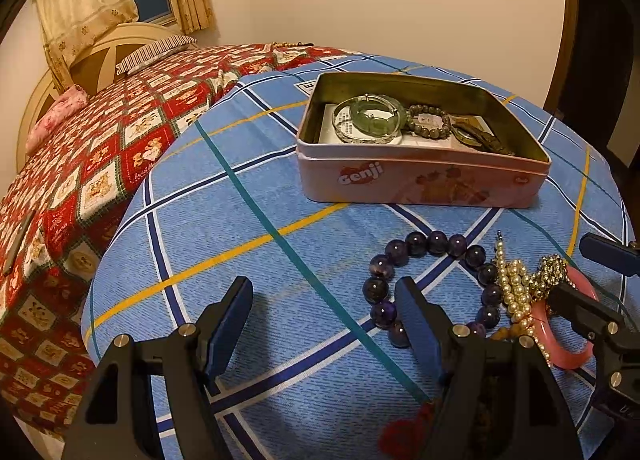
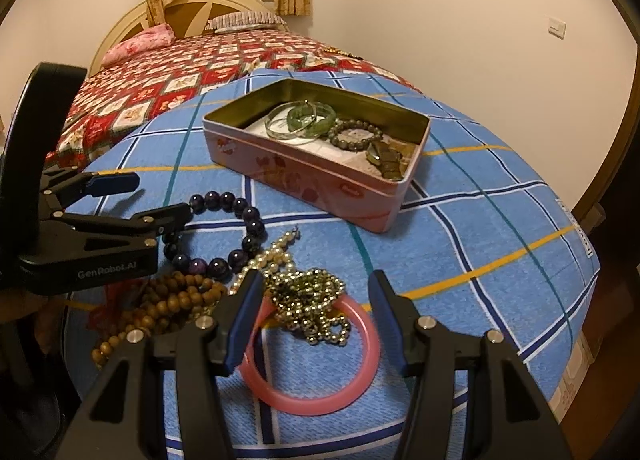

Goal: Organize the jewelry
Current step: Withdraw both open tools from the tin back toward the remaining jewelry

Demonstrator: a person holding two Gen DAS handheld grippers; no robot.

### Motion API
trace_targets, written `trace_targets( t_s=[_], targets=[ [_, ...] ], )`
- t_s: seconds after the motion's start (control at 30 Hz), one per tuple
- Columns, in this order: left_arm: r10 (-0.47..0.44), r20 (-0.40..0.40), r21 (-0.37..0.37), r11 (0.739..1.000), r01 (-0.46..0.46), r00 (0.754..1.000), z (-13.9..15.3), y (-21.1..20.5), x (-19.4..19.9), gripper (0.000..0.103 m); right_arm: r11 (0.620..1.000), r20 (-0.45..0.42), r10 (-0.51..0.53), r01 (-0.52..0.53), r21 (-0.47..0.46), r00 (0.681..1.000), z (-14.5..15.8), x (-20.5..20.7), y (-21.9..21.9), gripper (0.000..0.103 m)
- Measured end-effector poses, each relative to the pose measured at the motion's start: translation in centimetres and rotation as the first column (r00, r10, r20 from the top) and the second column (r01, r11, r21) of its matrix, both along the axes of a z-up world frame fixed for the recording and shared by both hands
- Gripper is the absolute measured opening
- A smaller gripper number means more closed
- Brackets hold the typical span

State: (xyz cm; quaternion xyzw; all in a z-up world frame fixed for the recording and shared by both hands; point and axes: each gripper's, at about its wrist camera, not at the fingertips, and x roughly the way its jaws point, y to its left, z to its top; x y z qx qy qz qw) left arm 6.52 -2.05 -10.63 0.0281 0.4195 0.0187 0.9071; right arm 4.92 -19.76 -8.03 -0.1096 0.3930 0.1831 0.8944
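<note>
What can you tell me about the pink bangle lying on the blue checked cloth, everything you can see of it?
The pink bangle is a smooth, glossy closed ring, plastic or stone by its look, lying flat on the blue checked cloth in front of the pink tin. A heap of gold bead chain lies over its far edge and spills inside the ring. The right claw is open, one finger on each side of it; whether the left finger touches it is unclear. In the left wrist view it is mostly hidden.

Loose jewelry (image 2: pixel 280 292) beside open tin (image 2: pixel 320 164)
</note>
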Motion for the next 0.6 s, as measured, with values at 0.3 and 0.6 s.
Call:
trace_targets(
  t_s=[0.3,0.6],
  targets=[
    [-0.008,-0.002,-0.003,1.000,0.008,1.000,-0.23,-0.21,0.07,0.068,1.000,-0.011,0.009,-0.009,-0.014,1.000,-0.45,-0.10,0.30,0.057],
    [-0.062,-0.016,-0.022,0.998,0.062,0.998,-0.44,-0.87,-0.01,0.029,1.000,-0.021,0.021,-0.022,-0.018,1.000,-0.82,-0.22,0.46,0.033]
  ],
)
